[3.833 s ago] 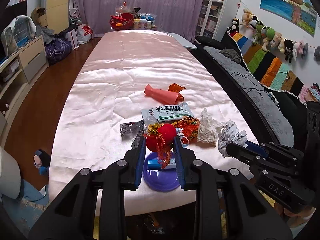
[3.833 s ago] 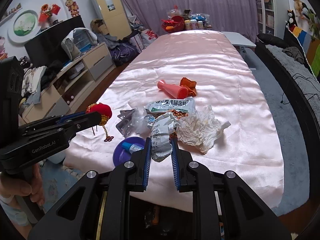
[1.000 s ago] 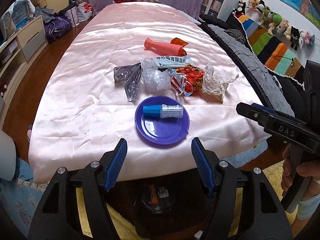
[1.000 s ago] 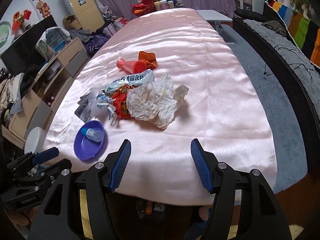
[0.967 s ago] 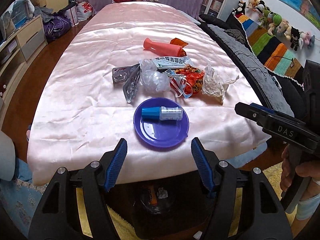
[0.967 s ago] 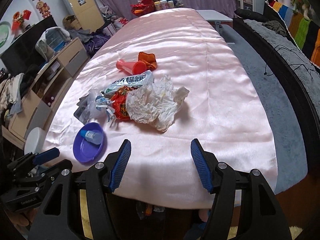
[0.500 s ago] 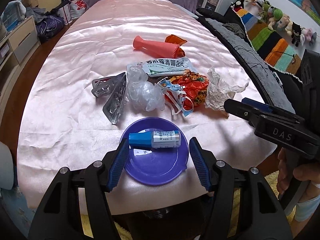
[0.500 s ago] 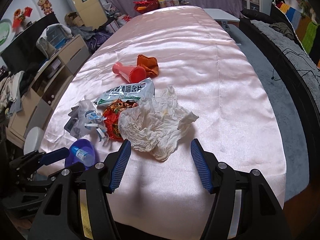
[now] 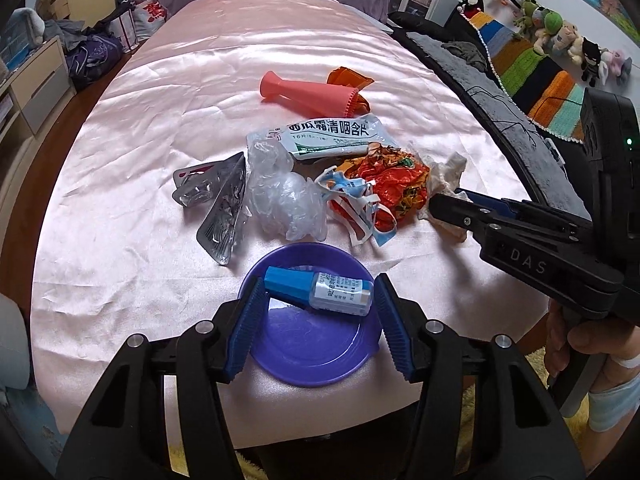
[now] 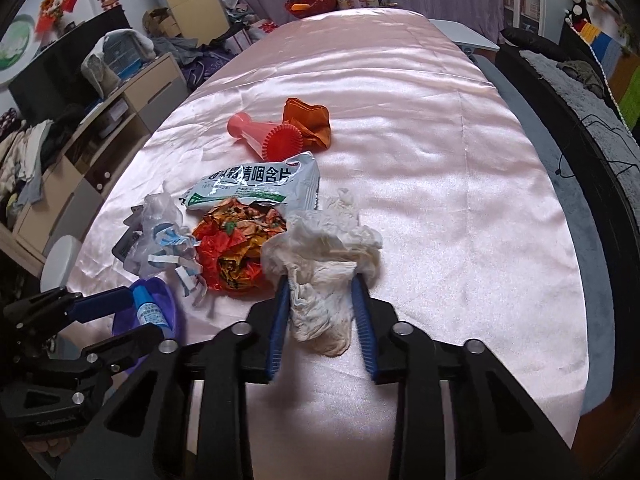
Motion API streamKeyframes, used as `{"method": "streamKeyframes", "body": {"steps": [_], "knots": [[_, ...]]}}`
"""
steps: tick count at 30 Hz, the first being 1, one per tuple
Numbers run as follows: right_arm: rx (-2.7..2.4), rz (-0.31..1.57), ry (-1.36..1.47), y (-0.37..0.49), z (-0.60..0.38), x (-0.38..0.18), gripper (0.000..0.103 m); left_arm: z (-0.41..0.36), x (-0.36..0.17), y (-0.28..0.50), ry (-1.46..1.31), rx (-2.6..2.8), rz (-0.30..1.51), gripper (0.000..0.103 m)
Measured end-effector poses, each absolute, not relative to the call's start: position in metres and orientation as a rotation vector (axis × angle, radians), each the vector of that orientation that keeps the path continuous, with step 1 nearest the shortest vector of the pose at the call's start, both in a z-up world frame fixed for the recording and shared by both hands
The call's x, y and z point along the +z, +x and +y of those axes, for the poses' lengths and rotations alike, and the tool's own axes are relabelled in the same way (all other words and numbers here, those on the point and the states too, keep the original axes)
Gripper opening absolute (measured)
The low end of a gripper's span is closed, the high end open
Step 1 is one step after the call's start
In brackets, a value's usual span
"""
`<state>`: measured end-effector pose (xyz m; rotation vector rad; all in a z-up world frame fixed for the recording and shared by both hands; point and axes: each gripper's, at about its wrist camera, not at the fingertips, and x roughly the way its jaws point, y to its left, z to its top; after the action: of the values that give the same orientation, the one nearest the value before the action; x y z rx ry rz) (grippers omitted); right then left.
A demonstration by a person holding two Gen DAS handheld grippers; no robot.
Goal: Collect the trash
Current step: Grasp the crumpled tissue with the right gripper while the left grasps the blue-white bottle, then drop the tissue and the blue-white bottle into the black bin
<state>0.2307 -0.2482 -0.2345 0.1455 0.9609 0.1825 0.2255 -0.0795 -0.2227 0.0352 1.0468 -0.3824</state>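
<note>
Stuffed toys [image 9: 552, 36] line the wall at 2 o'clock; a striped blanket [image 9: 532, 80] lies below them.

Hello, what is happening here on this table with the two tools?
A person is collecting trash from a pink-covered table. The right gripper is closing its jaws on a crumpled white tissue. The left gripper is closing its jaws around a small blue-capped bottle lying in a purple dish.
</note>
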Motion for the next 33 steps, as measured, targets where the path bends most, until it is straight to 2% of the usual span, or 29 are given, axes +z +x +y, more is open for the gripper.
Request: {"method": "streamKeyframes", "body": {"steps": [2, 5, 13, 21, 33], "knots": [[0.181, 0.957, 0.149, 0.229, -0.251, -0.235, 0.012, -0.080, -0.223, 0.225, 0.040, -0.382, 1.044, 0.053], [0.164, 0.946, 0.142, 0.225, -0.253, -0.233, 0.010, -0.082, -0.223, 0.224, 0.054, -0.377, 1.037, 0.053], [0.164, 0.903, 0.150, 0.210, -0.256, -0.215, 0.010, -0.078, -0.216, 0.219, 0.047, -0.367, 1.018, 0.053], [0.195, 0.836, 0.144, 0.190, -0.248, -0.182, 0.010, -0.072, -0.186, 0.206, 0.048, -0.358, 0.955, 0.053], [0.214, 0.780, 0.137, 0.129, -0.234, -0.146, 0.010, -0.060, -0.145, 0.141, 0.036, -0.368, 0.877, 0.053]]}}
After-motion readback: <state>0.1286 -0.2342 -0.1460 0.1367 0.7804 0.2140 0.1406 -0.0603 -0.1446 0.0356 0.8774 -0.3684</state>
